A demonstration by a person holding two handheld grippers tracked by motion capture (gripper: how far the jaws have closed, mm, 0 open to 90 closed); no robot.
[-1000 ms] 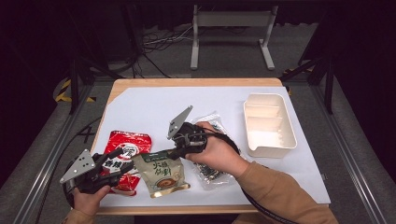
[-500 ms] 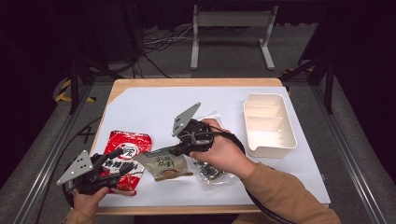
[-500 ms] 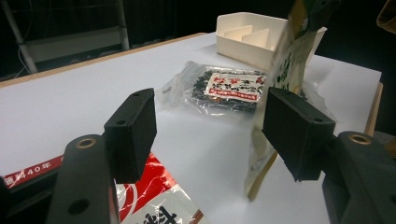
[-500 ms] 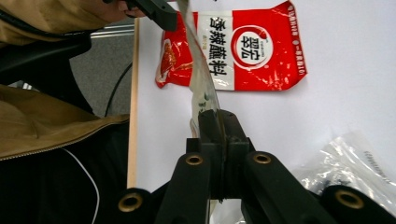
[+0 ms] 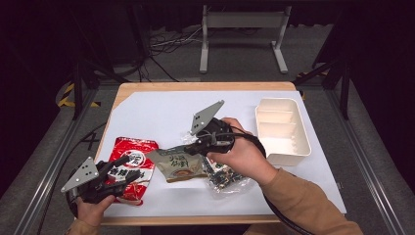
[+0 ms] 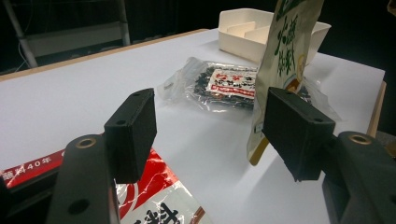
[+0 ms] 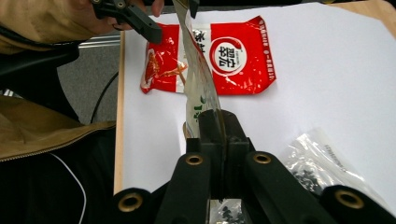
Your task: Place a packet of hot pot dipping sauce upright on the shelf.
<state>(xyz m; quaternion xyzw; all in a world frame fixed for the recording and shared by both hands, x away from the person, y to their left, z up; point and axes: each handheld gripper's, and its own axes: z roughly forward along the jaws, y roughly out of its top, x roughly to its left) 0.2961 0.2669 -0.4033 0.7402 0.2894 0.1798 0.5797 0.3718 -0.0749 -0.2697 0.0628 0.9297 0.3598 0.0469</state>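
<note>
My right gripper [image 5: 196, 146] is shut on one edge of a beige-green snack packet [image 5: 177, 165] and holds it partly lifted off the white table. In the right gripper view the packet [image 7: 198, 79] runs forward, edge-on, from the closed jaws [image 7: 219, 135]. In the left gripper view the same packet [image 6: 286, 51] hangs upright behind the right pad. My left gripper [image 5: 123, 174] stands open low over the near end of a red noodle packet [image 5: 131, 165], with nothing between its jaws [image 6: 212, 135]. The red packet [image 7: 238, 56] lies flat.
A clear bag of dark snacks [image 5: 222, 177] lies under the right hand; it also lies ahead in the left gripper view [image 6: 224, 84]. A white divided tray [image 5: 284, 131] stands at the right side of the table. The table's front edge runs close to both hands.
The right gripper has risen and drifted right and away, lifting the beige-green packet's held edge off the table. The left gripper has stayed put over the red packet.
</note>
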